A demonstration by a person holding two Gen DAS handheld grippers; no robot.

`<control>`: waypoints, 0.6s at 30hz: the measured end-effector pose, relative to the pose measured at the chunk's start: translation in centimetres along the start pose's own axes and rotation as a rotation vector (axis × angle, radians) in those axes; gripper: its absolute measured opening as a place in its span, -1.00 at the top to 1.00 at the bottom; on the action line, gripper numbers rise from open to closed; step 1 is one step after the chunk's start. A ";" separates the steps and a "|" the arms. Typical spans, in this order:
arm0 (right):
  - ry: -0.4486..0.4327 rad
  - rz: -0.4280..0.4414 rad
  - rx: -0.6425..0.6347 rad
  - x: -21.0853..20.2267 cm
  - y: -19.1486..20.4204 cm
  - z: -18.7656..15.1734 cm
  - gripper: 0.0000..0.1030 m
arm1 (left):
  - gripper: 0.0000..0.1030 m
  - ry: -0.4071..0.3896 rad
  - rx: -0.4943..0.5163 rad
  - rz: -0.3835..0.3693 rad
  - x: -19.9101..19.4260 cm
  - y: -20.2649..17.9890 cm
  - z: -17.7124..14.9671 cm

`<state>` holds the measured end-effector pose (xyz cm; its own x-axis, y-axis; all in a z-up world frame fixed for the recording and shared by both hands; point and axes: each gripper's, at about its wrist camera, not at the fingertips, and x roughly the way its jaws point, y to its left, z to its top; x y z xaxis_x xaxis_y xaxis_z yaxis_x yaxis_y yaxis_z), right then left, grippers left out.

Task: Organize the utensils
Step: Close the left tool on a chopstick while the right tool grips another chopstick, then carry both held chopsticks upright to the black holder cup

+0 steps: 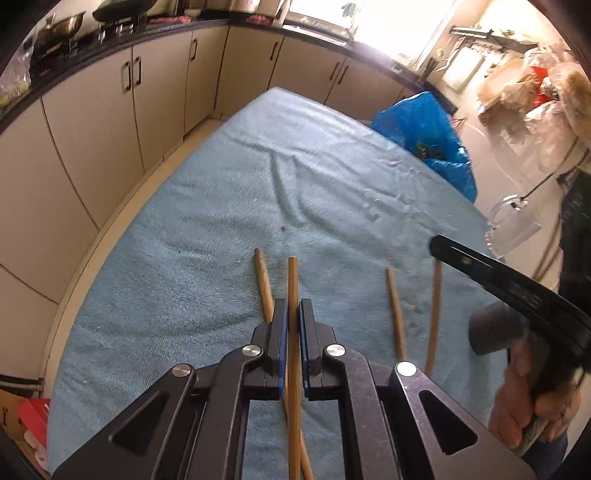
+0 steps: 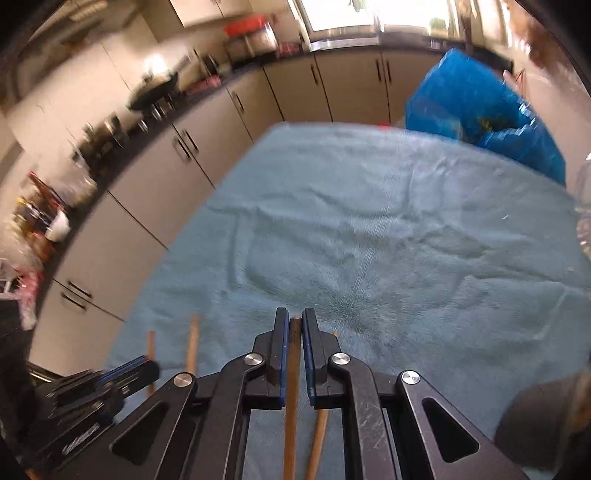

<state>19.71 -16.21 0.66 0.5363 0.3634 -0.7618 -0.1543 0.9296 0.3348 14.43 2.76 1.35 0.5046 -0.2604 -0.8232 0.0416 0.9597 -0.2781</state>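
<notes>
My left gripper [image 1: 293,308] is shut on a wooden chopstick [image 1: 293,280] that runs forward between its blue pads, above the blue towel [image 1: 295,177]. A second chopstick [image 1: 263,284] lies just left of it on the towel. Two more chopsticks [image 1: 396,310] lie to the right, one [image 1: 435,302] partly under the right gripper's finger [image 1: 480,269]. My right gripper [image 2: 294,325] is shut on a chopstick [image 2: 294,354], with another chopstick [image 2: 318,439] lying beneath it. The left gripper [image 2: 122,373] shows at lower left, with two chopsticks [image 2: 192,343] beside it.
Beige kitchen cabinets [image 1: 110,122] run along the left and back. A blue plastic bag [image 1: 428,136] sits at the towel's far right edge. A clear glass mug [image 1: 511,225] stands off the right edge. Pans stand on the counter [image 1: 59,29]. A red box [image 1: 33,417] is at lower left.
</notes>
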 end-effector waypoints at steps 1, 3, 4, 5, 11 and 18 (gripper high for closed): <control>-0.029 0.010 0.001 -1.4 0.1 -0.5 0.84 | 0.89 -0.013 0.007 -0.003 -0.6 -0.3 -0.1; -0.102 0.013 -0.005 -4.6 0.5 -1.5 0.84 | 0.89 -0.045 0.024 -0.010 -2.2 -1.0 -0.5; -0.141 0.013 -0.010 -6.3 0.8 -2.0 0.84 | 0.89 -0.058 0.029 -0.012 -2.9 -1.3 -0.7; -0.175 0.021 -0.011 -7.9 1.0 -2.6 0.84 | 0.89 -0.072 0.035 -0.016 -3.6 -1.6 -0.9; -0.348 0.014 -0.026 -15.0 1.8 -6.5 0.84 | 0.89 -0.151 0.088 -0.039 -7.9 -4.2 -2.2; -0.458 -0.007 -0.003 -19.8 1.3 -10.3 0.84 | 0.89 -0.195 0.155 -0.054 -10.2 -7.1 -3.6</control>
<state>0.32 -21.59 10.43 0.8488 0.2924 -0.4405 -0.1508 0.9324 0.3285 5.88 -1.80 9.89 0.6541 -0.3012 -0.6938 0.1975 0.9535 -0.2278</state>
